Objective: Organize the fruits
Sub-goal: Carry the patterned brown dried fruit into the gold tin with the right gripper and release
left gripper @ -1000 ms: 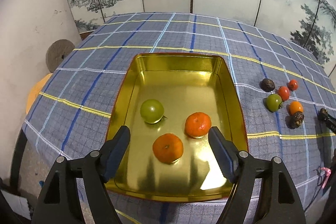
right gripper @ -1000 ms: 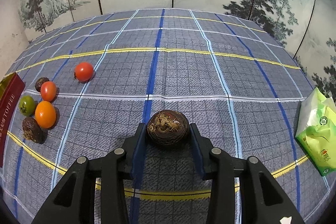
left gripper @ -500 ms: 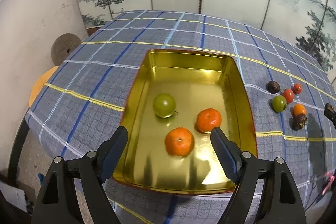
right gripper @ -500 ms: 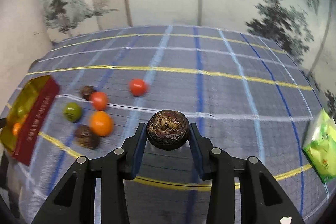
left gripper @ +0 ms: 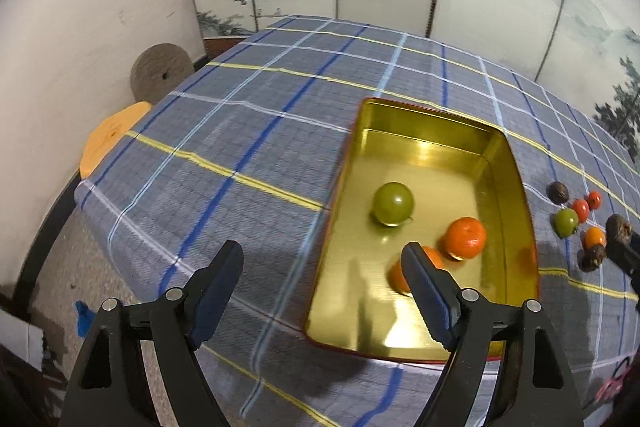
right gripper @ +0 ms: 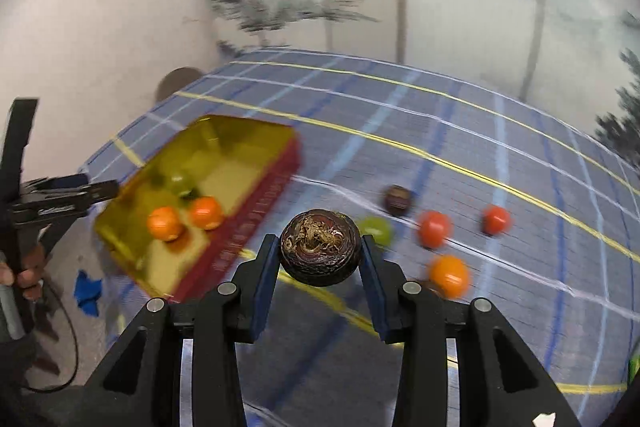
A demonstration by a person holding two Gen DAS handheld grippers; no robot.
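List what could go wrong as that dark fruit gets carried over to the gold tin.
1. The right gripper pinches the round dark fruit only at its sides; it may slip out.
2. Dropped into the gold tin, it could knock the two oranges or the green fruit.
3. The open left gripper hovers at the tin's near edge, risking collision.

The right gripper [right gripper: 320, 257] is pinching a dark brown wrinkled round fruit [right gripper: 320, 247] between its blue-padded fingers [right gripper: 266, 277], raised above the plaid-clothed bench [right gripper: 500, 155]. A gold rectangular tin [right gripper: 256, 139] is holding two orange tangerines [right gripper: 165, 223].
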